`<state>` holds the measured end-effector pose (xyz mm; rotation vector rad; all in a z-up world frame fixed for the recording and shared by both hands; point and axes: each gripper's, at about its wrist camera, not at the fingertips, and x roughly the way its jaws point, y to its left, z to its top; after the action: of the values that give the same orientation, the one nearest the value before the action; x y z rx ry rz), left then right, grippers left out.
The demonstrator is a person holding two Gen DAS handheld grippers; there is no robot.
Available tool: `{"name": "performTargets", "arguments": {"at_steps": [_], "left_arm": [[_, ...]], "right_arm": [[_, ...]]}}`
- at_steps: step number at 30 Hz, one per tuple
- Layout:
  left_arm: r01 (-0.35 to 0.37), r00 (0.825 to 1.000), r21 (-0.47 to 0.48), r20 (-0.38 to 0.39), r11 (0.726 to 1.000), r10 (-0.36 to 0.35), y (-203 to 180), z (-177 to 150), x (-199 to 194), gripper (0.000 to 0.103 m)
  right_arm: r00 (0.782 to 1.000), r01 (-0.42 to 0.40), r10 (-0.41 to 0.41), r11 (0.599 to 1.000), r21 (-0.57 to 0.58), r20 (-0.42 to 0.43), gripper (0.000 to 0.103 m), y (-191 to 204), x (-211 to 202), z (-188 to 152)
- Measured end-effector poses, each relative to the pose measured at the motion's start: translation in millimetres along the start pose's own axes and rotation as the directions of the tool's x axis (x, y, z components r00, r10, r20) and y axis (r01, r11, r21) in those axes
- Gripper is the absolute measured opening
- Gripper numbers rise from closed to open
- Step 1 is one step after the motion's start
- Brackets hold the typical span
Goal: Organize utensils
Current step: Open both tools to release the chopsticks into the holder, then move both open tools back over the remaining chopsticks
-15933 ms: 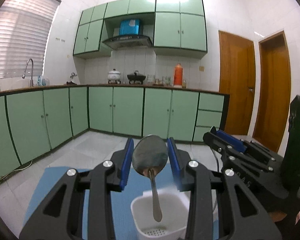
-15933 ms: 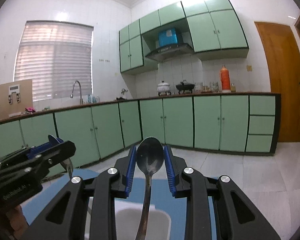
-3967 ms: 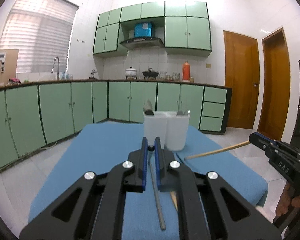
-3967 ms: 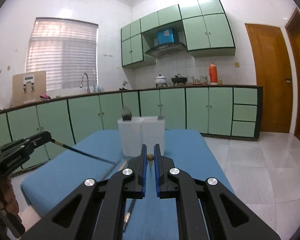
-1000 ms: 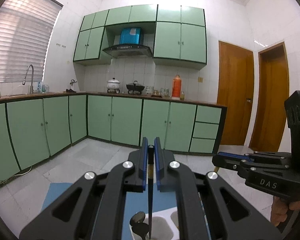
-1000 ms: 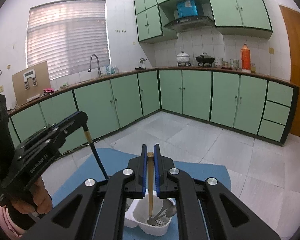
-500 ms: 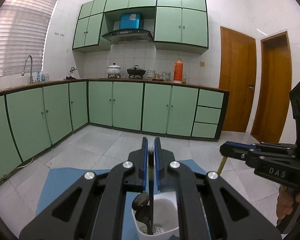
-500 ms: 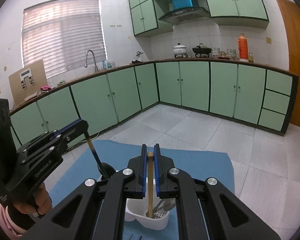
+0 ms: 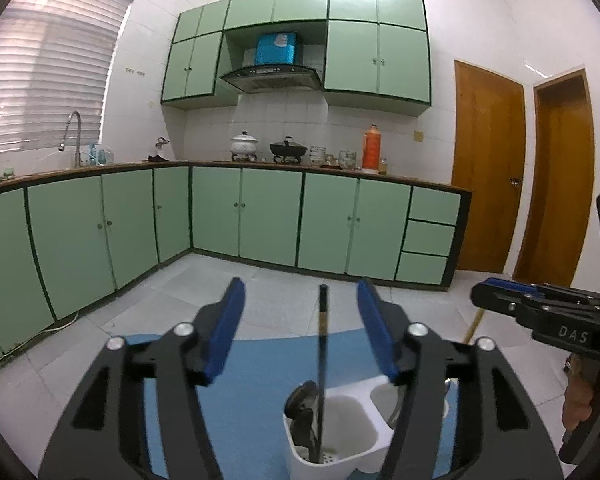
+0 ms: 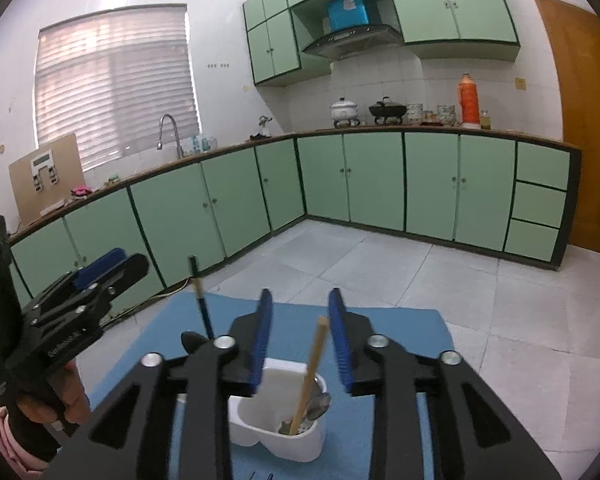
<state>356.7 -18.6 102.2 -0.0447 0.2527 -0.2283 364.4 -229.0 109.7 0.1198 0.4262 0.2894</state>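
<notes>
A white two-compartment utensil holder [image 9: 340, 436] [image 10: 276, 432] stands on the blue mat [image 9: 256, 372] [image 10: 384, 328]. My left gripper [image 9: 300, 292] hangs just above it. Its jaws are opening, and a black chopstick [image 9: 322, 344] stands free between them, its lower end in the left compartment beside a dark spoon [image 9: 302, 398]. My right gripper [image 10: 300, 300] has its jaws opening too. A wooden chopstick [image 10: 311, 372] leans loose between them into the right compartment, beside a metal spoon [image 10: 318, 405]. Each wrist view shows the other gripper [image 9: 486, 294] [image 10: 120, 264] from the side.
The mat's far edge [image 10: 320, 308] drops to a tiled floor [image 10: 480, 288]. Green cabinets [image 9: 272, 216] line the back and left walls, and wooden doors [image 9: 488, 172] stand at the right. A hand [image 10: 56, 404] holds the left gripper's handle.
Both grippers' jaws, shut on their chopsticks half a second ago, have parted. The two chopsticks now stand loose in the holder. Both grippers have sunk a little toward the holder.
</notes>
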Motion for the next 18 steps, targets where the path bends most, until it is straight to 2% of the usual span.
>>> {"name": "performTargets", "arguments": {"at_steps": [5, 10, 15, 18], "left_arm": [[-0.046, 0.998, -0.023, 0.034, 0.999, 0.046, 4.9, 6.4, -10.5, 0.076], [-0.08, 0.995, -0.034, 0.051, 0.996, 0.082, 9.2, 8.0, -23.4, 0.086], [-0.105, 0.992, -0.04, 0.063, 0.994, 0.108, 11.8, 3.3, -48.2, 0.094], [-0.099, 0.993, -0.059, 0.051, 0.993, 0.102, 15.7, -6.7, -67.4, 0.097]], "right_arm": [[0.998, 0.008, -0.009, 1.0, 0.025, 0.062, 0.049, -7.6, -16.4, 5.4], [0.99, 0.043, -0.048, 0.998, 0.036, 0.13, 0.08, -13.1, -38.0, 6.2], [0.979, 0.099, -0.105, 0.994, 0.044, 0.173, 0.097, -14.2, -63.8, -4.1], [0.974, 0.125, -0.131, 0.991, 0.043, 0.184, 0.098, -11.8, -79.2, -19.1]]}}
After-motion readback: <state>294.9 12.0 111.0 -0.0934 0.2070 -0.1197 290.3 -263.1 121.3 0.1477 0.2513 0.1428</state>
